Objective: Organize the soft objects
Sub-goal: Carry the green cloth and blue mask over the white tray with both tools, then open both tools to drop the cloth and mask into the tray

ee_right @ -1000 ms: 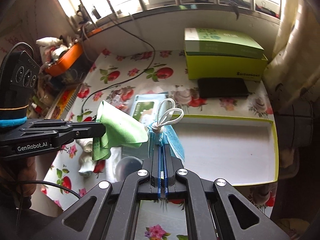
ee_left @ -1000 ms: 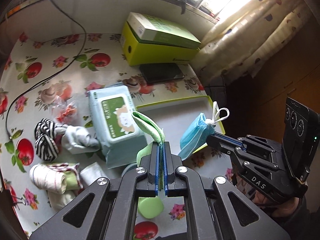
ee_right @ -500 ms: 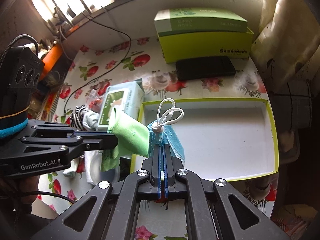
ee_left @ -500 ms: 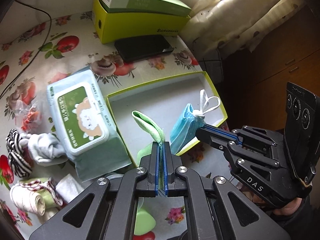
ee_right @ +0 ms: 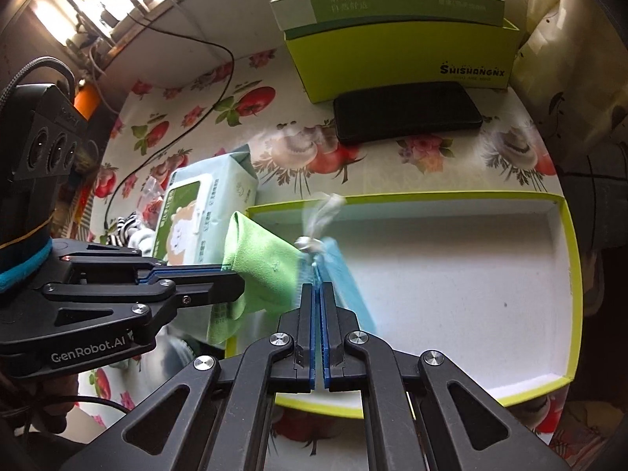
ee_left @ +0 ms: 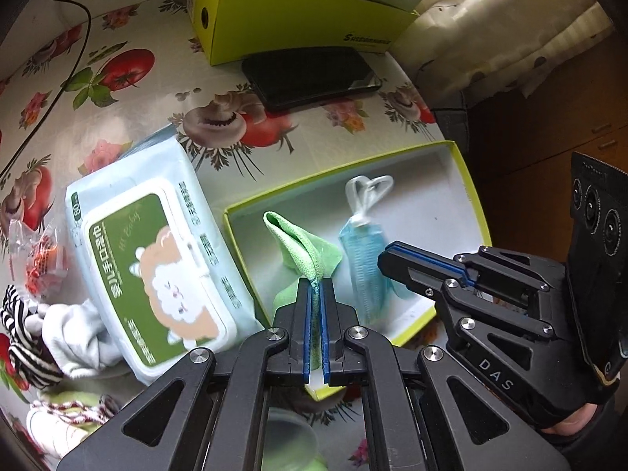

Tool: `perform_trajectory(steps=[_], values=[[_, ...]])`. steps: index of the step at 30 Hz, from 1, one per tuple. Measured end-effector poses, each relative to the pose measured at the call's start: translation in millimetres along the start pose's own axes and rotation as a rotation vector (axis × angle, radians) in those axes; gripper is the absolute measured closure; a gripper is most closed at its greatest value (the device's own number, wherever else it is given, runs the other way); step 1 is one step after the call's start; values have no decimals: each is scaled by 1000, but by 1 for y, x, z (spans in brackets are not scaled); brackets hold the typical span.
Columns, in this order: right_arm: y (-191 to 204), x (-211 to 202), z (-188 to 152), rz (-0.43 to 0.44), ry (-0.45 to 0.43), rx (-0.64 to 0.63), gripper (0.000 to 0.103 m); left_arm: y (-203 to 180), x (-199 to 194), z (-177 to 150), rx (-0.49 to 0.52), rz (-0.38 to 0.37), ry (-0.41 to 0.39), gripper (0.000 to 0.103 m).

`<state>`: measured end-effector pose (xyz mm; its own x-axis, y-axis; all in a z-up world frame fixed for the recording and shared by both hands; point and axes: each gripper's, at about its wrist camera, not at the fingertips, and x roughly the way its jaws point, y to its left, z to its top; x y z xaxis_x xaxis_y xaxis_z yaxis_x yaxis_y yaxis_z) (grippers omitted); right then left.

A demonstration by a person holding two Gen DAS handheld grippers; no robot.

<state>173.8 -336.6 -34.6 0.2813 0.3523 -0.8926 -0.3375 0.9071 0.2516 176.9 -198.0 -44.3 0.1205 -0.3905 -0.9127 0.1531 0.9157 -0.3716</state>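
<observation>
Two grippers hang over the lime-rimmed tray (ee_right: 565, 274): left gripper (ee_left: 316, 286) pinches the green cloth (ee_left: 302, 247), right gripper (ee_right: 317, 288) pinches the blue mask (ee_right: 341, 274), its long axis running up-frame, both directly above the tray's left end.

Table (ee_right: 392, 180) under fruit-print cloth; bright barred window (ee_right: 78, 19) far left; spotted curtain (ee_left: 510, 31) right; dark wooden cabinet (ee_left: 549, 125) beside.

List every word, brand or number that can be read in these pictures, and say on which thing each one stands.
"SHISHANGNX": front of the lime-green cardboard box.
"GenRobot.AI": black body of the left claw.
"DAS": black body of the right claw.
"80": corner of the pale blue wet-wipes pack with the sheep picture.
Chinese print on the pack, and on the pale green carton atop the box: too blurred to read.
</observation>
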Motion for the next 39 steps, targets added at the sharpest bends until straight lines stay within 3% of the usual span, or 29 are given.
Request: perform_trajectory(steps=[4, 8, 10, 13, 19, 33, 37, 39], values=[[-7, 18, 8, 5, 22, 21, 100, 8, 6, 7, -19, 30, 4, 95], [-10, 13, 9, 11, 0, 36, 100, 13, 3, 9, -31, 32, -4, 71], [-11, 7, 8, 12, -7, 34, 98, 15, 0, 9, -45, 12, -14, 65], [-16, 4, 3, -1, 5, 44, 91, 14, -4, 7, -51, 12, -23, 64], [-25, 17, -13, -12, 62, 90, 91, 16, -9, 4, -69, 7, -37, 64], [-4, -12, -15, 30, 19, 51, 90, 17, -49, -15, -87, 45, -109, 64], [10, -32, -22, 27, -4, 27, 65, 16, -64, -28, -85, 62, -141, 64], [19, -40, -27, 28, -12, 11, 62, 15, -70, -36, -84, 71, -154, 64]])
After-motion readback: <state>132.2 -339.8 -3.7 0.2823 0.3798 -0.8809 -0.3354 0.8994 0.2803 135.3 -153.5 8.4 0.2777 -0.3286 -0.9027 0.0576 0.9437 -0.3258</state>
